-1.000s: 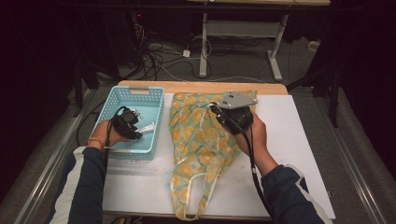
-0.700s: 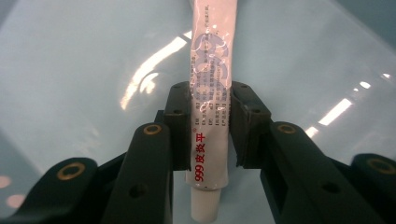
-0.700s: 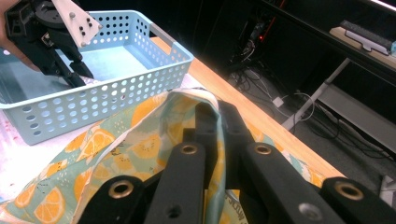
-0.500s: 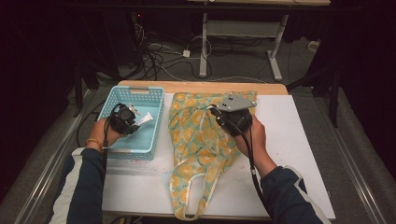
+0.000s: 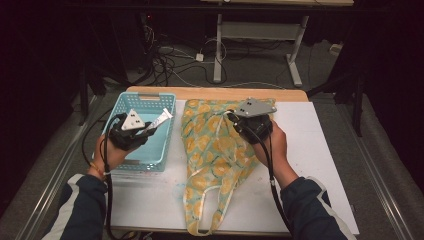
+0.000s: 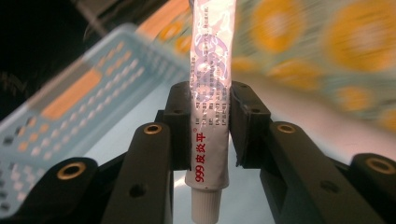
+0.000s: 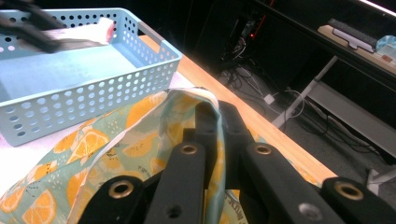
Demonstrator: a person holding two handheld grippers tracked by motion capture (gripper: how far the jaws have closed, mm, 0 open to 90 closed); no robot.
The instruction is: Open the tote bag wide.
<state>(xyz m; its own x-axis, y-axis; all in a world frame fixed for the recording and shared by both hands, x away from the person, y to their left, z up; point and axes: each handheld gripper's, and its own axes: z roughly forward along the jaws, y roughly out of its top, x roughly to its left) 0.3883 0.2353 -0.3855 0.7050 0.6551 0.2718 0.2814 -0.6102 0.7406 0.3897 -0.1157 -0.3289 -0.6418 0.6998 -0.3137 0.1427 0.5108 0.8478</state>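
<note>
The bench (image 5: 320,165) carries a pale sheet, and on it lie a lemon-print cloth bag (image 5: 212,160) in the middle and a light blue basket (image 5: 165,150) to its left, the two just beside each other; the bag's long axis runs from the far edge of the bench toward the person, with its handle loops at the near end and its mouth at the far end.

The right gripper (image 5: 239,123) sits at the far, open end of the bag; in the right gripper view its jaws are closed on the hem of the bag's mouth (image 7: 205,100), which is lifted a little off the bench, so the opening looks to face left toward the basket.

The left gripper (image 5: 150,129) hovers over the basket, clamped on a small white tube (image 5: 161,119) of ointment; in the left gripper view the tube (image 6: 210,93) stands along the jaws, cap toward the hand and crimped tail pointing away.

The move to come probably turns on this: the tube's tail points rightward and away, toward the bag's mouth, which lies near, to the right of the left gripper across the basket's right wall; the left hand is the carrier, the right only holds the opening; whether the mouth gapes wide enough cannot be told.
</note>
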